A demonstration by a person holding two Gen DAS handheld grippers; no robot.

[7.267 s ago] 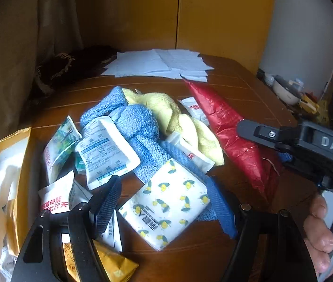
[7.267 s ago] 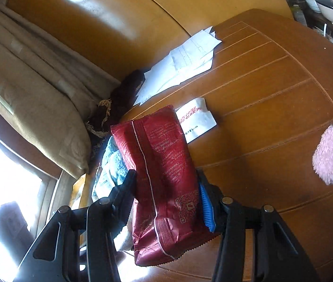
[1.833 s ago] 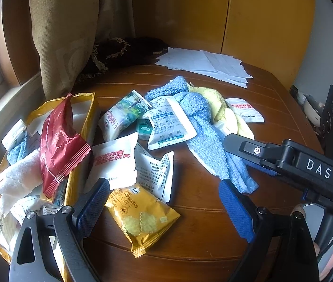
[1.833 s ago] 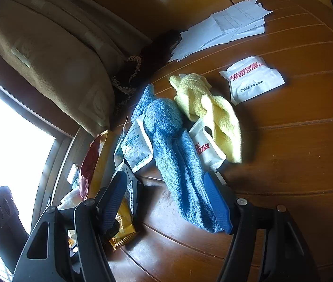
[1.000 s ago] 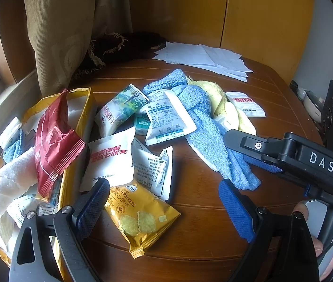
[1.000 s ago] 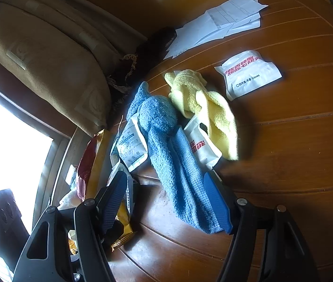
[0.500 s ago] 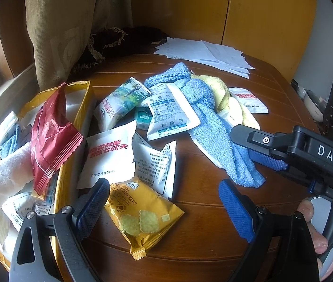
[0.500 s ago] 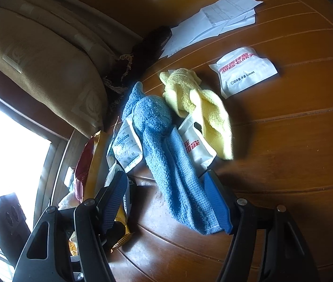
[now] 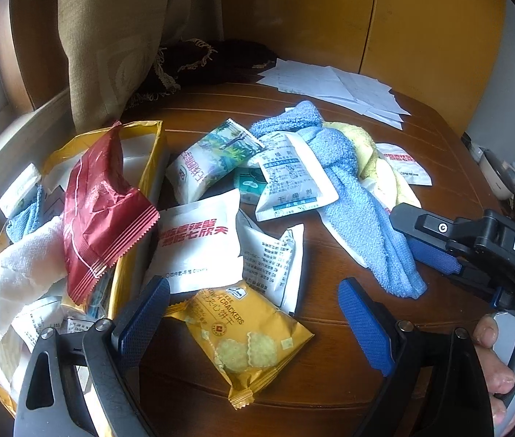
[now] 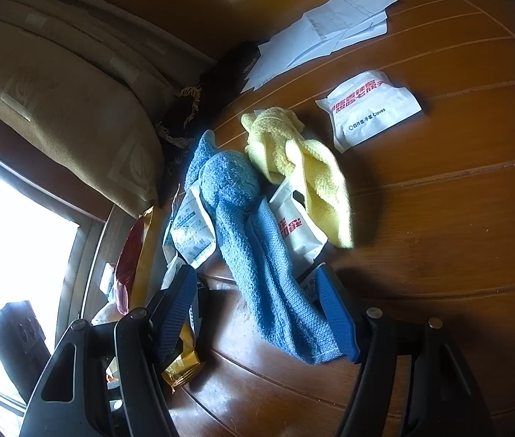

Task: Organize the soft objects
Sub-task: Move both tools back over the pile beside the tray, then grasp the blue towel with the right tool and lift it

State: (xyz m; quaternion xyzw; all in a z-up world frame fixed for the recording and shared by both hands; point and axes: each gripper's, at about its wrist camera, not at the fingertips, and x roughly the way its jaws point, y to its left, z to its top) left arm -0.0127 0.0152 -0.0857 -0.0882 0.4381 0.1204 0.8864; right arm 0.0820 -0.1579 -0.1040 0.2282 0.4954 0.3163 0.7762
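**Two open tools are hovering over a pile of soft things**

The left tool (image 9: pixel 253 322) is standing wide open and is holding nothing. Between its blue pads (image 9: pixel 364 329), lower on the brown wooden surface (image 9: pixel 330 375), a yellow cracker packet (image 9: pixel 242 338) is lying flat, and the pads are not touching it. Just behind this packet a white packet with red letters (image 9: pixel 197 244) is resting, and beside it a folded white packet with small print (image 9: pixel 275 258) is lying partly under it.

The right tool (image 10: pixel 257 313) is also standing wide open and is gripping nothing. The lower end of the blue towel (image 10: pixel 264 266) is lying between its pads on the surface; the right pad (image 10: pixel 337 317) is just beside the towel's edge, but I cannot tell if it is touching. In the left wrist view this tool (image 9: pixel 439 251) is coming in from the right, near the same end of the towel, and fingers of a hand (image 9: pixel 494 360) are showing at its handle.

Farther out, the yellow towel (image 10: pixel 312 174) is lying beside the blue one, and a white packet (image 10: pixel 299 233) is sitting partly under both. Another white glove packet (image 10: pixel 373 109) is lying apart, to the right. At the far edge of the surface loose white papers (image 9: pixel 337 85) are spread.

On the left, a yellow bag (image 9: pixel 148 167) is lying open, and a red packet (image 9: pixel 100 211) and a white cloth (image 9: pixel 20 266) are resting in it.
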